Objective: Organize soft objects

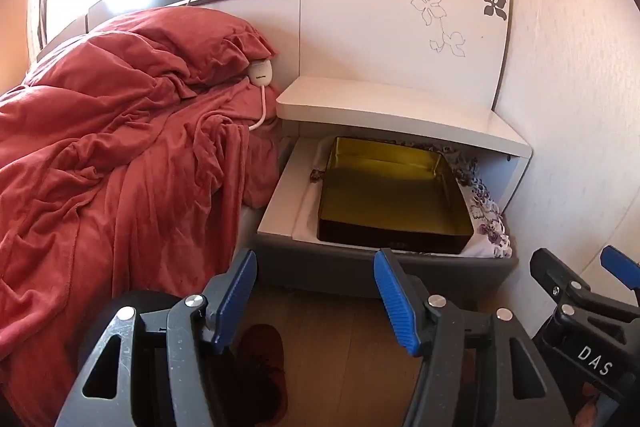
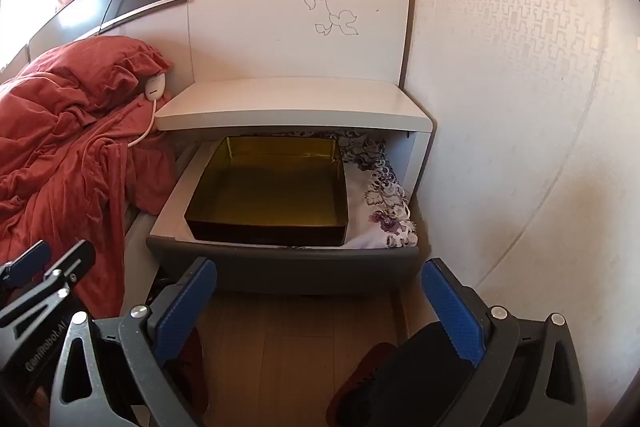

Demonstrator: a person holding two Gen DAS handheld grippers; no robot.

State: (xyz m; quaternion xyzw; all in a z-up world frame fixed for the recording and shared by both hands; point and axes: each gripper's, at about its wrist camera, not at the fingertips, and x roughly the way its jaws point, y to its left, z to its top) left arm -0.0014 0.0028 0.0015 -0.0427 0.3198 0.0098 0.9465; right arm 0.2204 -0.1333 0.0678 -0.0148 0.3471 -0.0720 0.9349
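A nightstand drawer point(image 1: 380, 267) point(image 2: 280, 269) stands pulled open. In it lies an empty gold-lined tin box point(image 1: 392, 199) point(image 2: 268, 191) on a white cloth with purple flowers point(image 1: 490, 219) point(image 2: 386, 203). A rumpled red blanket point(image 1: 100, 155) point(image 2: 60, 143) and red pillow point(image 1: 192, 39) point(image 2: 100, 67) lie on the bed to the left. My left gripper point(image 1: 316, 299) is open and empty, in front of the drawer. My right gripper point(image 2: 320, 311) is open and empty, also in front of the drawer; it shows at the right edge of the left wrist view point(image 1: 580, 279).
The white nightstand top point(image 1: 392, 107) point(image 2: 288, 103) overhangs the drawer. A white corded controller point(image 1: 260, 71) point(image 2: 154, 87) rests by the pillow. A wall point(image 2: 520, 107) is close on the right. Wooden floor point(image 2: 296, 347) and dark red slippers point(image 1: 260, 367) lie below.
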